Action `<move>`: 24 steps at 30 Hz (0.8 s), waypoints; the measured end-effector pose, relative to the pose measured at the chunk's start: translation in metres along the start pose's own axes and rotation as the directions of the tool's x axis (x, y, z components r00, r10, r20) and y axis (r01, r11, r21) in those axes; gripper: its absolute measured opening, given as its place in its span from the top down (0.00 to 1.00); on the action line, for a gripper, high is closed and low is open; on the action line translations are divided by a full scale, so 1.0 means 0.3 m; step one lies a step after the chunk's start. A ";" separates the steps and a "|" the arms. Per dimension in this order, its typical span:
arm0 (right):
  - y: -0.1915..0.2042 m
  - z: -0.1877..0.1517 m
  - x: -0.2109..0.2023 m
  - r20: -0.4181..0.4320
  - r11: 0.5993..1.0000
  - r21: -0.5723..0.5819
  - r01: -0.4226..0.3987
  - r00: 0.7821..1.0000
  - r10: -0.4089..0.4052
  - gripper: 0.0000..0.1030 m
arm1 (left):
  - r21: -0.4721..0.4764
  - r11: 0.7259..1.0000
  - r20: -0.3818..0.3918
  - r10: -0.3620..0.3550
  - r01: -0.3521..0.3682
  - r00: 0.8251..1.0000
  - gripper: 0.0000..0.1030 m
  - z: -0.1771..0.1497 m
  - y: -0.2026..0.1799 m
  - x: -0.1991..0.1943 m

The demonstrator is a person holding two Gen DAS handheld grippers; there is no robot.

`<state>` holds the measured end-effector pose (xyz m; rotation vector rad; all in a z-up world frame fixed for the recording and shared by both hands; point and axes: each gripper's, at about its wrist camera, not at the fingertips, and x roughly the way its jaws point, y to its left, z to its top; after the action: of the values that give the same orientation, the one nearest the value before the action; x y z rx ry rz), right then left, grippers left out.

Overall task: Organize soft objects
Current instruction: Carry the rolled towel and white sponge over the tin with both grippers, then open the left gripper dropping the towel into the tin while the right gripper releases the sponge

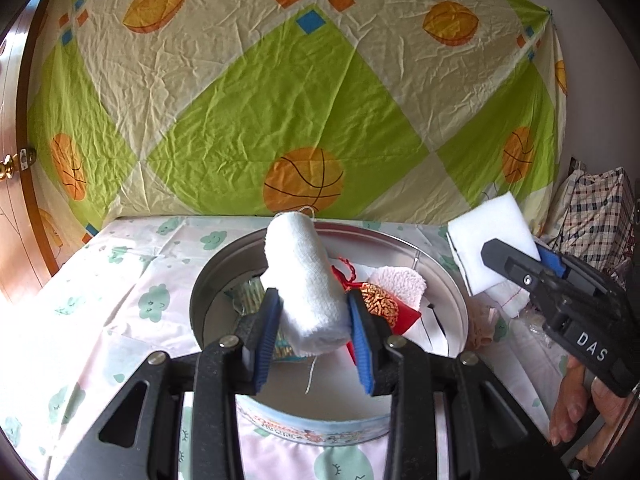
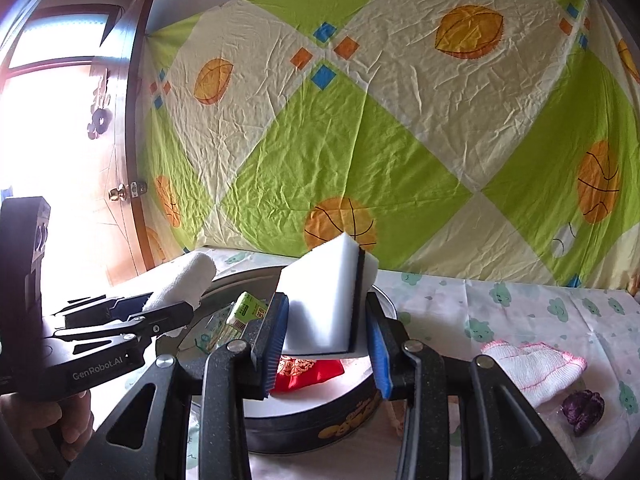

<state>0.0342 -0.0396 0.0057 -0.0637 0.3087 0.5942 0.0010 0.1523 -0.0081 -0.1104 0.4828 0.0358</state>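
Observation:
My left gripper [image 1: 314, 326] is shut on a rolled white towel [image 1: 306, 276], held above a round metal tin [image 1: 436, 256]. The roll tilts up and away from the jaws. My right gripper [image 2: 330, 332] is shut on a white sponge [image 2: 326, 300] with a thin dark layer, also over the tin [image 2: 360, 404]. Inside the tin lie a red and gold pouch [image 1: 384, 306], a pale pink cloth [image 1: 400, 282] and a green packet [image 2: 248, 312]. In the left wrist view the right gripper [image 1: 516, 258] with the sponge [image 1: 486, 242] hangs at the right. The left gripper [image 2: 156, 312] and towel [image 2: 182, 282] show at the left of the right wrist view.
A white tablecloth [image 1: 120, 300] with green cloud prints covers the table. A pink-edged white knit cloth [image 2: 532, 368] and a small purple object [image 2: 582, 406] lie right of the tin. A patterned sheet [image 1: 280, 100] hangs behind. A wooden door [image 2: 120, 160] stands at the left, checked bags [image 1: 596, 216] at the right.

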 end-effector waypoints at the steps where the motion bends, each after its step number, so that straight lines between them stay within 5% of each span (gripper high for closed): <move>1: -0.005 0.007 0.019 -0.010 1.000 0.002 -0.002 1.000 0.002 0.61 | 0.006 1.000 -0.005 0.001 -0.001 1.000 0.68 0.014 0.003 0.010; 11: -0.052 0.054 0.188 -0.116 0.999 0.041 -0.027 0.993 0.031 0.61 | -0.003 1.000 -0.138 -0.024 0.024 0.990 0.68 0.118 0.071 0.161; 24: -0.105 0.088 0.392 -0.237 0.998 0.064 -0.010 0.971 0.025 0.61 | -0.115 0.991 -0.306 -0.098 0.065 0.947 0.68 0.212 0.138 0.376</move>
<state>0.1509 0.0018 -0.0059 -0.0719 0.5610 0.5946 0.1277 0.2016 -0.0088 -0.2406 0.7919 -0.0387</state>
